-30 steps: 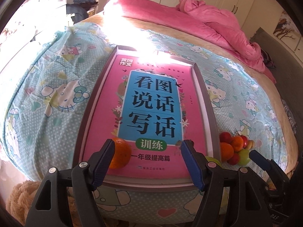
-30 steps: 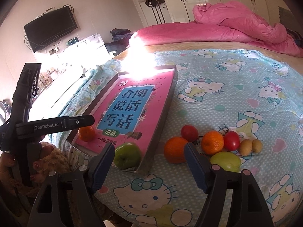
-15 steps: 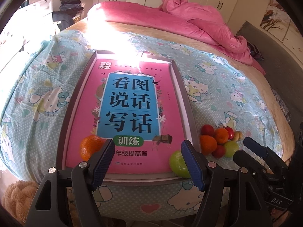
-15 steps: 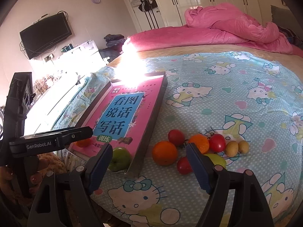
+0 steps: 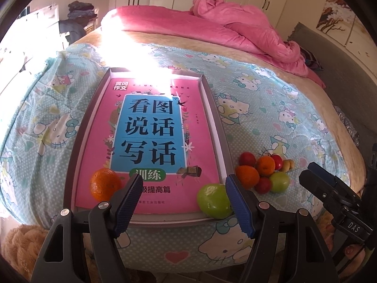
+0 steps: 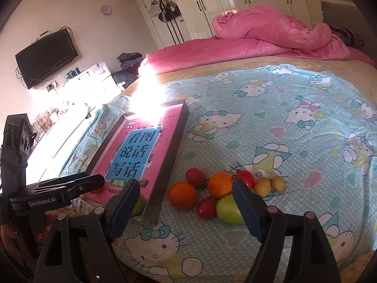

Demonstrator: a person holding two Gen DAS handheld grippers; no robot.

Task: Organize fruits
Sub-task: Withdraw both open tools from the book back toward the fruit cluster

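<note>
A turquoise dotted bedsheet carries white cartoon cats; the book is pink with a blue panel; the quilt is pink; fruits are orange, red, green.

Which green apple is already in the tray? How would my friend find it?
Find the grey tray holding the pink book on the bed. At its near right corner sits a green apple. The other green apple lies outside, among the loose fruit.

The right gripper has opened its jaws a little wider, with nothing between them. Both grippers have pulled back from the tray, so the green apple now shows fully.
</note>
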